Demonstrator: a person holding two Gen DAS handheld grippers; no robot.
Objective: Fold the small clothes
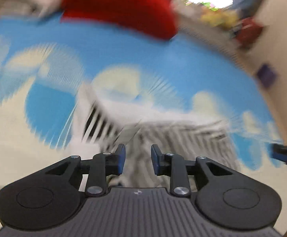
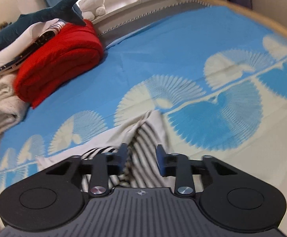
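Note:
A small black-and-white striped garment point(image 2: 143, 138) with a cream outer side lies bunched on the blue and cream patterned bedsheet point(image 2: 183, 49). My right gripper point(image 2: 142, 158) hangs right over it. Its jaws stand apart and a raised fold of the striped cloth runs between them; I see no pad pressing on it. The left wrist view is heavily blurred. There the same garment point(image 1: 173, 136) lies just ahead of my left gripper point(image 1: 138, 158), whose jaws are apart with only cloth showing underneath the gap. The sheet point(image 1: 143, 55) fills the rest of that view.
A folded red blanket point(image 2: 60, 59) lies at the far left of the bed on a cream blanket point(image 2: 1, 102), with a plush shark point(image 2: 44, 13) and other clothes behind it. The wooden bed edge point(image 2: 262, 17) curves along the right. The red blanket point(image 1: 119, 6) shows blurred in the left view.

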